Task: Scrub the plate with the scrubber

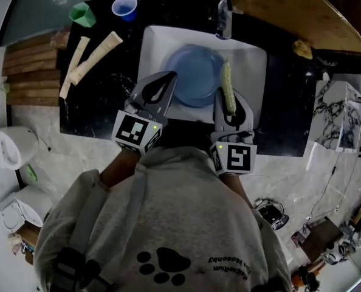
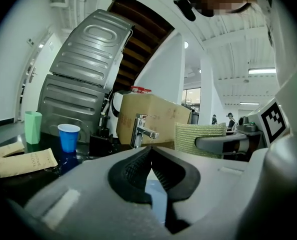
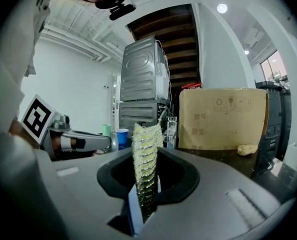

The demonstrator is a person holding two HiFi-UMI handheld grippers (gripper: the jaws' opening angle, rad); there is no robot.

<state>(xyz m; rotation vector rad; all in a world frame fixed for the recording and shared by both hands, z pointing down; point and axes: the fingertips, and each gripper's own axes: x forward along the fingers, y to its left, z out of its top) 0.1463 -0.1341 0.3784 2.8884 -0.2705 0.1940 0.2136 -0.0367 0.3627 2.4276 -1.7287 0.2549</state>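
Round blue plate (image 1: 194,75) lying flat in a white rectangular sink (image 1: 153,47) set into a black surface (image 1: 89,108). Left tongs (image 1: 170,78) pressed together, tips at the plate's left rim; whether pinching that rim, hard to tell. Right tongs (image 1: 230,102) pinching a ribbed yellow-green scrubber (image 1: 228,84), held on edge along the plate's right rim, between plate and sink wall. Just beyond the plate, at the sink's far edge, a chrome tap (image 1: 223,18). Behind it, a large brown cardboard box (image 1: 302,11), with a small yellowish lump (image 1: 302,48) on the surface beside it. Left of the sink, well apart from the plate, two beige paper-wrapped sticks (image 1: 95,55), a blue plastic cup (image 1: 125,6) and a green cup (image 1: 83,14).
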